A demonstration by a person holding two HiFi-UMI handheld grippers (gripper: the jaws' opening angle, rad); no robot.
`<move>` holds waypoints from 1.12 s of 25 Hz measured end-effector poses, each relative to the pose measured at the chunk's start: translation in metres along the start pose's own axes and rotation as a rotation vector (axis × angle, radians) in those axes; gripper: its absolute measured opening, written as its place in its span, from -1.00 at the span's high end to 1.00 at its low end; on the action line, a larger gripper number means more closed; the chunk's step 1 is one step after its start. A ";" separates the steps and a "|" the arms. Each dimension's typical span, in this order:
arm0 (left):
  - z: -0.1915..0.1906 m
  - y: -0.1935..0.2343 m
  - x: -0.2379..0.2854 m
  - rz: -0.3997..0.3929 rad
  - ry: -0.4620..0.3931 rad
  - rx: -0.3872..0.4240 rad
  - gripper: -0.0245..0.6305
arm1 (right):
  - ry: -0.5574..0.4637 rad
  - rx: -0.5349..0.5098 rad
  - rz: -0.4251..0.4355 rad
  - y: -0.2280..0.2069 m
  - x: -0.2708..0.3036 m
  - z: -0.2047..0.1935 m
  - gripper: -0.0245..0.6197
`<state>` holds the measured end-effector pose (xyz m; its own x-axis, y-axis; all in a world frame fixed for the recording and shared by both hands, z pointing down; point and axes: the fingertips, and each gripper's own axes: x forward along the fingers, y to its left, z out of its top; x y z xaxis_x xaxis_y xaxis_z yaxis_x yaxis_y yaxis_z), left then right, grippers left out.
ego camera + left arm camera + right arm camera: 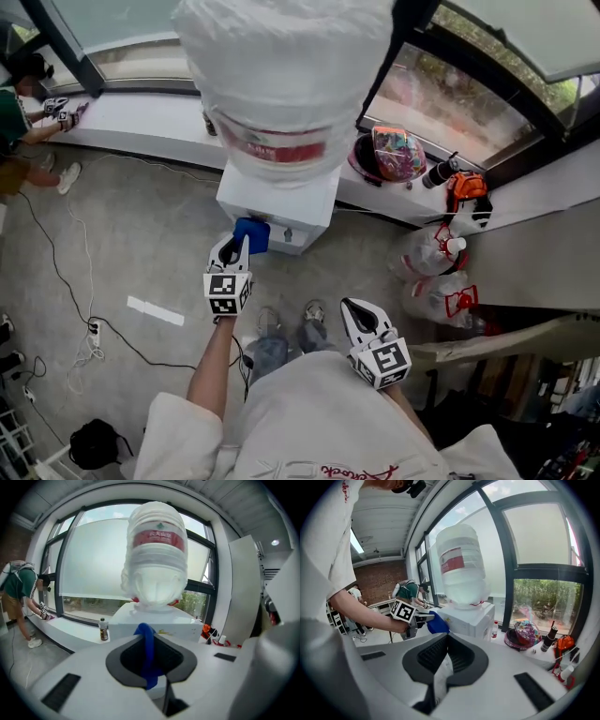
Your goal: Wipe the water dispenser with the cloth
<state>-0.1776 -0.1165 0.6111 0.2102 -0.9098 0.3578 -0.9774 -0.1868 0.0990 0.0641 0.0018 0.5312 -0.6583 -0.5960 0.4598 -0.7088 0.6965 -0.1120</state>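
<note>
Right claw (354, 309) closed, empty; left claw (238, 247) pinches blue cloth (253, 234), seemingly touching water dispenser (281, 199), per head view.

Floor: grey concrete (141, 234), with a power strip (94, 328) and a white tape strip (156, 310) lying on it.
Windows: tall dark-framed panes (539, 531), daylit, with greenery behind the lower glass.
Ledge: long white sill (122, 122) under the glass, carrying a colourful helmet (394, 155) and a small bottle (103, 630).
Far wall: red brick (377, 581).
Ceiling: white, with a strip light (358, 543).
</note>
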 end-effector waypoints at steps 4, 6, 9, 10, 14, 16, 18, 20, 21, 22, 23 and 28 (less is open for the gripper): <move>-0.011 0.046 0.003 0.054 0.008 -0.009 0.77 | 0.035 -0.023 0.017 0.009 0.015 -0.001 0.88; -0.015 0.064 0.006 0.071 0.012 -0.011 0.77 | 0.055 -0.029 0.018 0.011 0.019 -0.003 0.88; -0.019 0.091 0.015 0.097 0.011 -0.017 0.77 | 0.078 -0.032 0.007 0.011 0.025 -0.005 0.88; -0.020 0.100 0.017 0.107 0.009 -0.023 0.77 | 0.085 -0.033 0.004 0.011 0.027 -0.006 0.88; -0.022 0.121 0.025 0.116 0.011 -0.026 0.77 | 0.109 -0.035 -0.005 0.014 0.034 -0.009 0.88; -0.022 0.121 0.030 0.105 0.012 -0.023 0.77 | 0.112 -0.032 -0.006 0.017 0.037 -0.008 0.88; -0.022 0.115 0.035 0.088 0.014 -0.021 0.77 | 0.113 -0.029 -0.005 0.020 0.040 -0.007 0.88; -0.025 0.103 0.041 0.066 0.019 -0.019 0.77 | 0.113 -0.027 -0.005 0.022 0.042 -0.006 0.88; -0.026 0.097 0.043 0.055 0.022 -0.019 0.77 | 0.112 -0.025 -0.007 0.022 0.042 -0.006 0.88; -0.027 0.090 0.045 0.045 0.025 -0.020 0.77 | 0.111 -0.023 -0.010 0.022 0.041 -0.006 0.88; -0.029 0.084 0.047 0.035 0.029 -0.021 0.77 | 0.111 -0.021 -0.014 0.021 0.039 -0.007 0.88; -0.030 0.054 0.055 -0.005 0.036 -0.017 0.77 | 0.104 -0.008 -0.038 0.010 0.028 -0.011 0.88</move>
<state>-0.2185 -0.1657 0.6645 0.2162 -0.8948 0.3907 -0.9758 -0.1850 0.1162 0.0411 -0.0039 0.5527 -0.6009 -0.5775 0.5527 -0.7302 0.6779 -0.0855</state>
